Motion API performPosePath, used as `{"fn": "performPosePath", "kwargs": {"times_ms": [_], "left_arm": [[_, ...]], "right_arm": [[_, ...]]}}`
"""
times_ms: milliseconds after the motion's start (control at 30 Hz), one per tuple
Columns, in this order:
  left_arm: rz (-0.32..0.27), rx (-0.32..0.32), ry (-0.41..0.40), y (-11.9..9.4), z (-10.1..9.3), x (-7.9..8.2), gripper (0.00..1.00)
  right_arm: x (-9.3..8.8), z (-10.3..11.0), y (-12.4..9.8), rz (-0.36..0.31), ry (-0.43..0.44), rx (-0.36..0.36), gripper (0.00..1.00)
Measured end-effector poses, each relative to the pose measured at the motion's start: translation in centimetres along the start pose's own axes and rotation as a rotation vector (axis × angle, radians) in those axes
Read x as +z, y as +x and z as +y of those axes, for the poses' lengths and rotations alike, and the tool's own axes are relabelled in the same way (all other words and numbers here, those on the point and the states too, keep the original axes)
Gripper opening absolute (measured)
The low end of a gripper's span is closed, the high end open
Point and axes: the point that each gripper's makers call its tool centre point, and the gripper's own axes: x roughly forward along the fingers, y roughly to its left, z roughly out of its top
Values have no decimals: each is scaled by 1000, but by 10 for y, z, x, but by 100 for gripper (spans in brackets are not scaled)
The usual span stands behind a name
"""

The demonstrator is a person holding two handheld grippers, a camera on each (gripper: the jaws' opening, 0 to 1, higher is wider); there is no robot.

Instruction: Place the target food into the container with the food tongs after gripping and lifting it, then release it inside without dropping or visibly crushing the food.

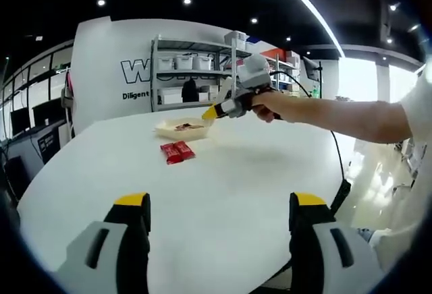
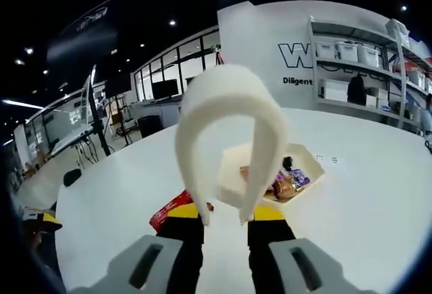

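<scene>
My right gripper (image 2: 226, 212) is shut on white food tongs (image 2: 229, 119), whose arch rises in front of the camera. Beyond the tongs sits a shallow cream container (image 2: 233, 172) with several coloured food packets (image 2: 287, 185) inside. A red packet (image 2: 169, 212) lies on the white table beside the left jaw. In the left gripper view a person's hand holds the right gripper (image 1: 219, 110) just above the container (image 1: 181, 129), and two red packets (image 1: 177, 151) lie in front of it. My left gripper (image 1: 221, 203) stands open low over the near part of the table, holding nothing.
The round white table (image 1: 229, 193) ends close to the left gripper. A black cable (image 1: 339, 172) hangs off its right side. Metal shelves with white bins (image 1: 196, 71) stand behind the table, and desks with monitors (image 2: 108, 125) line the far side.
</scene>
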Motion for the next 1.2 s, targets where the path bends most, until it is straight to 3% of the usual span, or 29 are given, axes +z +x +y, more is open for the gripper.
{"fn": "performPosePath", "kwargs": {"times_ms": [667, 1200], "left_arm": [[-9, 6, 1, -12, -4, -2, 83], [-5, 4, -1, -14, -6, -5, 83]], "right_arm": [[-19, 19, -9, 5, 6, 10, 18], [-31, 35, -2, 22, 10, 33, 18]]}}
